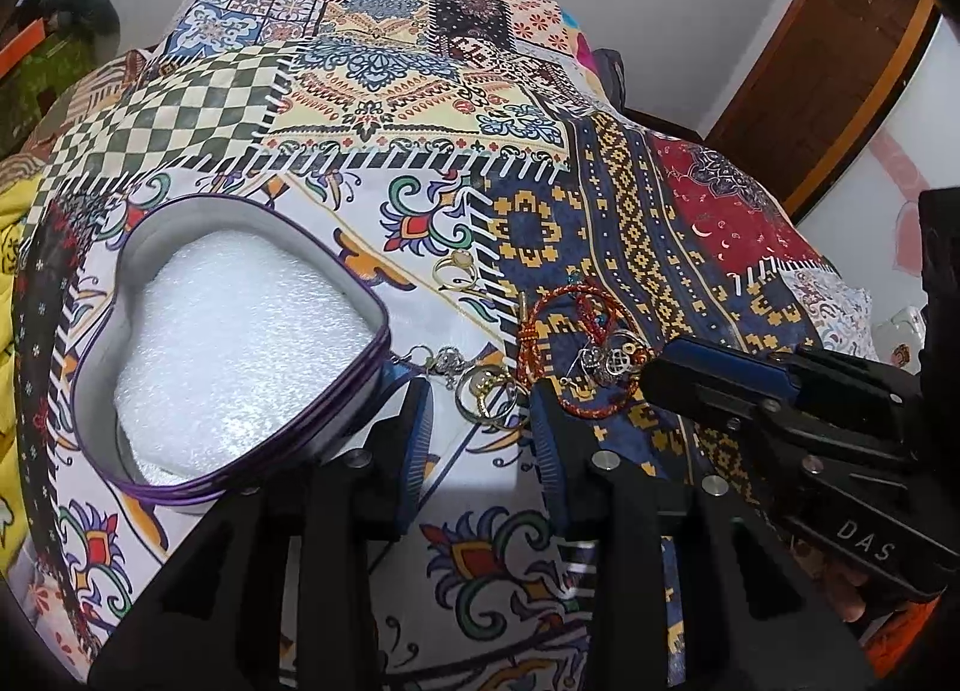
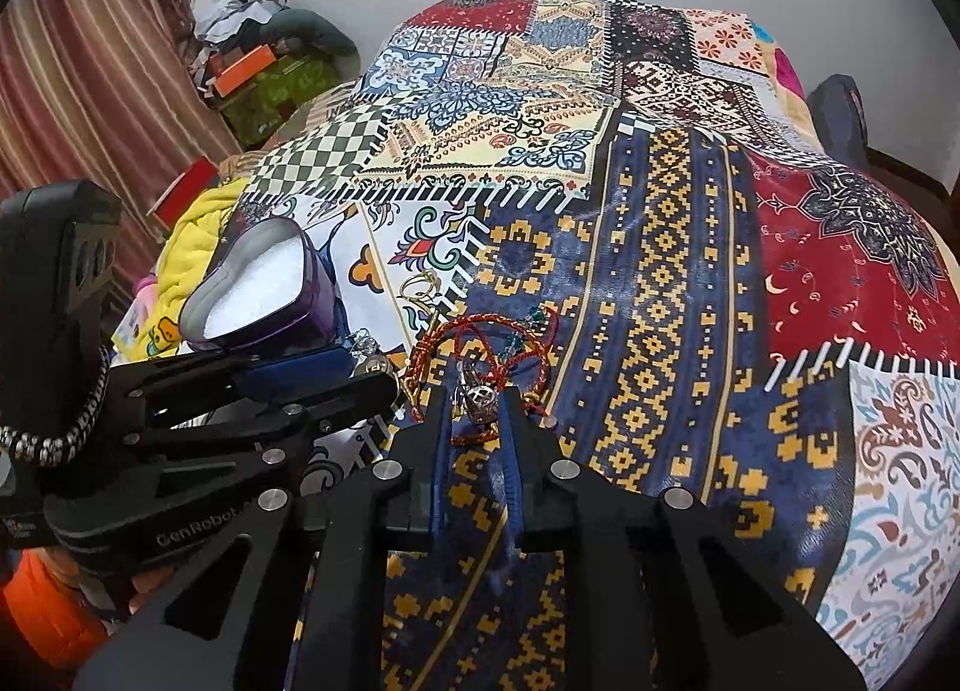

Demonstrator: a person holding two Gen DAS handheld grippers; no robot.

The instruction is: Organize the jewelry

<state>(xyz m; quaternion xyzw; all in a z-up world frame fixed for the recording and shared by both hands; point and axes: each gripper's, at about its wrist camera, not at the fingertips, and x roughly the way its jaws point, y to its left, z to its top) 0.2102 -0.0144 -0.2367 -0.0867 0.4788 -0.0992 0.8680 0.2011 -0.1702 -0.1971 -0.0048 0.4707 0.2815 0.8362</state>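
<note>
Your right gripper [image 2: 477,403] pinches the silver filigree charm [image 2: 483,398] on the red braided bracelet [image 2: 480,343], hiding the cord beneath. Your left gripper [image 1: 480,397] brackets loose gold rings [image 1: 480,391], jaws parted, beside the purple-rimmed heart-shaped foam-lined box [image 1: 129,247]; patchwork bedspread [image 2: 660,271] lies open rightward.

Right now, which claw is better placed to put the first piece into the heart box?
Probably the right claw: it is closed around the silver charm. The left claw only straddles the rings, though nearer the heart box.
</note>
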